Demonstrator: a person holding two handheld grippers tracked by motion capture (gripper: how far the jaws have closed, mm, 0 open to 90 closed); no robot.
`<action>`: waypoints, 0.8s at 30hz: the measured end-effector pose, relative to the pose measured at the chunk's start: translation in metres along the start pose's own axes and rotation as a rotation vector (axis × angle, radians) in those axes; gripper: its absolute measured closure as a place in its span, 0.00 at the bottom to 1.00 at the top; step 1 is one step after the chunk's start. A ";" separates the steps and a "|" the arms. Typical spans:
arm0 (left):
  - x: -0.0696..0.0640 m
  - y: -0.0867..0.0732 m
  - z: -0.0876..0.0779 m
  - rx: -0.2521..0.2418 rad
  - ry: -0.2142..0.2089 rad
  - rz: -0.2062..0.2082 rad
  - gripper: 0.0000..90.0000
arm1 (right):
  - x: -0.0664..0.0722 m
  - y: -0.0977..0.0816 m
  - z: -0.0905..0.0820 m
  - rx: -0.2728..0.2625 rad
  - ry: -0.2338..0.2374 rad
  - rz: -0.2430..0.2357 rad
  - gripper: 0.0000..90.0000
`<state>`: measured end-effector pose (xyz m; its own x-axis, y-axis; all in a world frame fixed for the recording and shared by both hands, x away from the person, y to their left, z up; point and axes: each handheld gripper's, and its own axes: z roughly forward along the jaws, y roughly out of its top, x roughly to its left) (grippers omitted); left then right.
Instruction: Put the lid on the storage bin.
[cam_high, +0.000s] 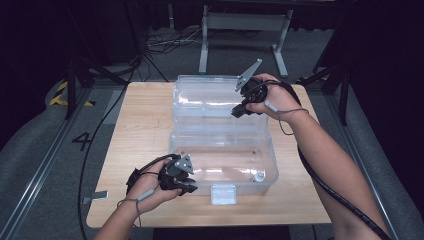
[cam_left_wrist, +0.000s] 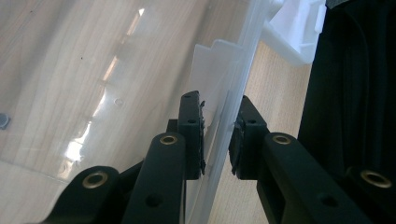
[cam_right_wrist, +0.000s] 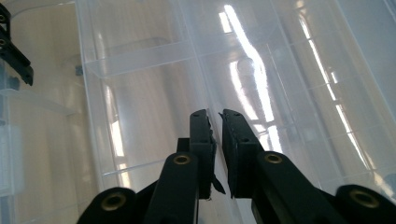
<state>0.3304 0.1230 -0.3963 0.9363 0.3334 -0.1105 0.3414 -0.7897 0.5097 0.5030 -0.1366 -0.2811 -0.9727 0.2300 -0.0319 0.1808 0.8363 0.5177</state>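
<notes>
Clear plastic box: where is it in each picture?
High view: the clear plastic box sits mid-table, lid open toward the far side.
Left gripper view: its wall runs up between the left gripper's jaws.
Right gripper view: its lid spreads across the picture behind the right gripper.
Shared landmark: the wooden table, seen through the plastic.

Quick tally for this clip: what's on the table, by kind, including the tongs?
Clear plastic box, lid open: 1
Small grey item inside the box: 1
Handheld tongs, left tongs and right tongs: 2
Total: 4
</notes>
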 end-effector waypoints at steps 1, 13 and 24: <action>0.000 0.000 0.000 0.000 0.000 -0.001 0.86 | 0.001 0.000 0.000 0.000 0.004 -0.004 0.94; 0.000 0.000 0.000 0.003 0.002 -0.004 0.86 | 0.006 -0.002 -0.006 -0.021 0.021 -0.011 0.97; 0.000 0.001 0.000 0.006 0.003 -0.004 0.86 | 0.021 -0.004 -0.013 -0.026 0.025 -0.050 0.97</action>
<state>0.3304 0.1222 -0.3963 0.9346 0.3380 -0.1103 0.3457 -0.7913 0.5043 0.4798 -0.1415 -0.2723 -0.9839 0.1751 -0.0371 0.1279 0.8329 0.5384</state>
